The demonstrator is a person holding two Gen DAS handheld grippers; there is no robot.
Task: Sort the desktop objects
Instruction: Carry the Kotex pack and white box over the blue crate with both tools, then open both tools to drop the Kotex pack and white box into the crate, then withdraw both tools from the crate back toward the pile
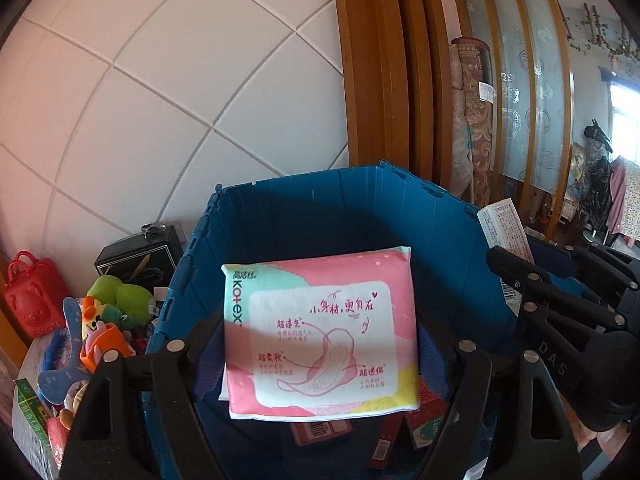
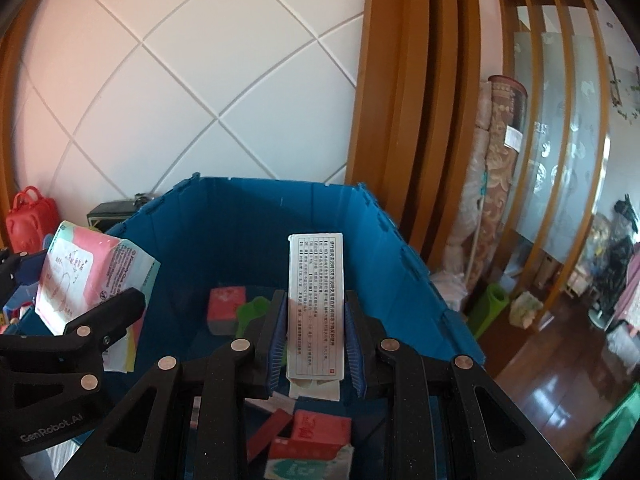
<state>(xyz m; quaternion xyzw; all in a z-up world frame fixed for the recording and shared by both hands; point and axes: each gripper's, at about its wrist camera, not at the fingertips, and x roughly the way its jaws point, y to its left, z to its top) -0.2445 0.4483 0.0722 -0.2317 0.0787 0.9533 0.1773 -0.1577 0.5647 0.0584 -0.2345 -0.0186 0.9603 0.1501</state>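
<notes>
A pink and white Kotex pad pack [image 1: 320,332] hangs over the open blue crate [image 1: 300,216], and my left gripper [image 1: 320,346] is shut on its two sides. My right gripper [image 2: 316,332] is shut on a slim white box [image 2: 316,300] printed with rows of text, held upright above the same crate [image 2: 248,216]. In the right wrist view the pad pack [image 2: 76,276] shows at the left, in the left gripper [image 2: 68,286]. The right gripper [image 1: 560,300] and its box [image 1: 502,228] appear at the right edge of the left wrist view. Several red and green packets [image 2: 228,304] lie on the crate floor.
Left of the crate sit a red bear-shaped case [image 1: 34,296], a green plush [image 1: 120,292], a black box [image 1: 140,252] and small toys. A white tiled wall stands behind. Wooden frames, rolled carpets [image 2: 500,168] and a wood floor [image 2: 560,380] lie to the right.
</notes>
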